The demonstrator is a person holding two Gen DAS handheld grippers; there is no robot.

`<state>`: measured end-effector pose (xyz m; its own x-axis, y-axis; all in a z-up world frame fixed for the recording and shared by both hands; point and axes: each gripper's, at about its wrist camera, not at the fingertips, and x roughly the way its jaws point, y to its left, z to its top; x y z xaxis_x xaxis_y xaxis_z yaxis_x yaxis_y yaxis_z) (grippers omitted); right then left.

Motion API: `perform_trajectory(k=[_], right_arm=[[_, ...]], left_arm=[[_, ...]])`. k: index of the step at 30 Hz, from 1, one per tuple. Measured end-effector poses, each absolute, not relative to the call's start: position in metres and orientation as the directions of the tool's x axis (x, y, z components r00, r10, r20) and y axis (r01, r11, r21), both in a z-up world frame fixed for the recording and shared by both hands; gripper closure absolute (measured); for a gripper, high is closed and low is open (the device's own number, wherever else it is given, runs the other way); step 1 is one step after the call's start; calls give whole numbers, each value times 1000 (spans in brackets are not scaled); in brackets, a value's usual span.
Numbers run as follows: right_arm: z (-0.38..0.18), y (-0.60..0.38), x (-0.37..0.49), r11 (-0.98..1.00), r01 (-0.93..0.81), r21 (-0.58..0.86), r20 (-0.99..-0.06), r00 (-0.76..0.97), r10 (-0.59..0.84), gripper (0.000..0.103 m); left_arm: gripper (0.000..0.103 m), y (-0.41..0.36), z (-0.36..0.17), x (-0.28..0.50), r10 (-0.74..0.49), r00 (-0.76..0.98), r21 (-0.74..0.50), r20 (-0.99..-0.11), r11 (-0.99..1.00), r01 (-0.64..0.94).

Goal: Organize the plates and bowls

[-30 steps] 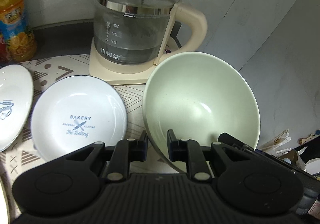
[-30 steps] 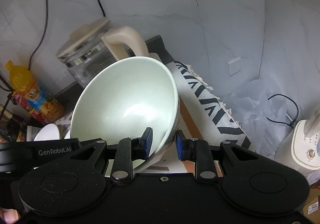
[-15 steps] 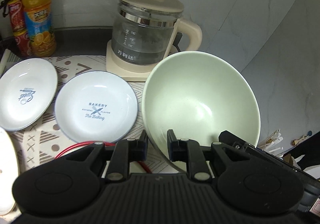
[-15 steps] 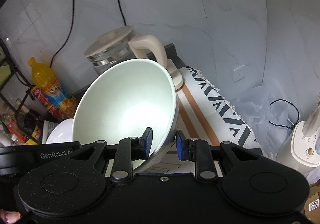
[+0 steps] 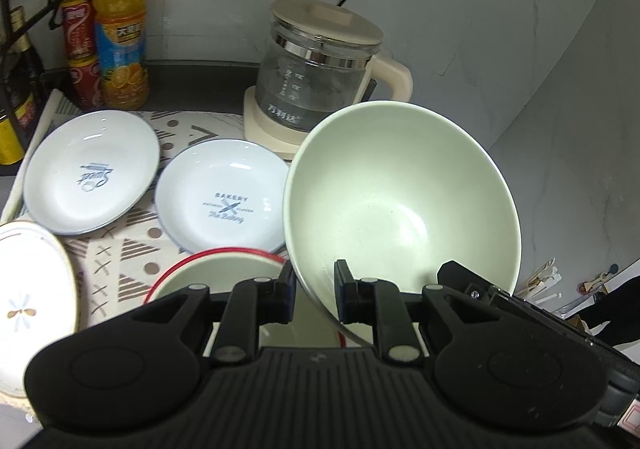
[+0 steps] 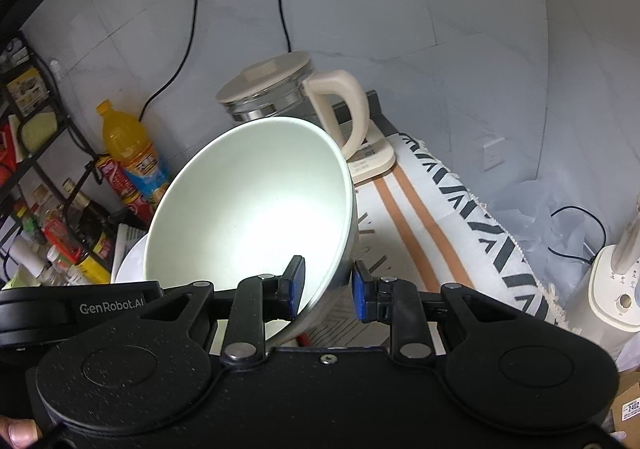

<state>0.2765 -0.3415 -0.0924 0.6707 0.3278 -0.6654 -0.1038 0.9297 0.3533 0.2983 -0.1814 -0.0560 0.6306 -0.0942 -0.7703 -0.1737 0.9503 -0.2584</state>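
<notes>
Two grippers [image 5: 314, 291] [image 6: 326, 291] pinch one green bowl [image 5: 400, 205] above three plates [image 5: 222, 195].

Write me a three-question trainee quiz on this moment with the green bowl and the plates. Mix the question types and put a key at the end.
1. True or false: both the left gripper and the right gripper grip the rim of the pale green bowl.
2. Multiple choice: what lies directly below the left gripper? A) the BAKERY plate B) a red-rimmed bowl C) the glass kettle
3. Fill in: the plate left of the BAKERY plate reads ____.

Key
1. True; each has one finger inside and one outside the rim.
2. B
3. Sweet, on the Sweet plate.
</notes>
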Motion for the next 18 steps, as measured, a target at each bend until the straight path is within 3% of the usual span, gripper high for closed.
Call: perform_trajectory(k=[18], right_arm=[[-117, -309, 237, 914, -161, 372, -706, 590, 391, 77]], left_arm=[[85, -151, -77, 238, -32, 595, -229, -803, 938, -258]])
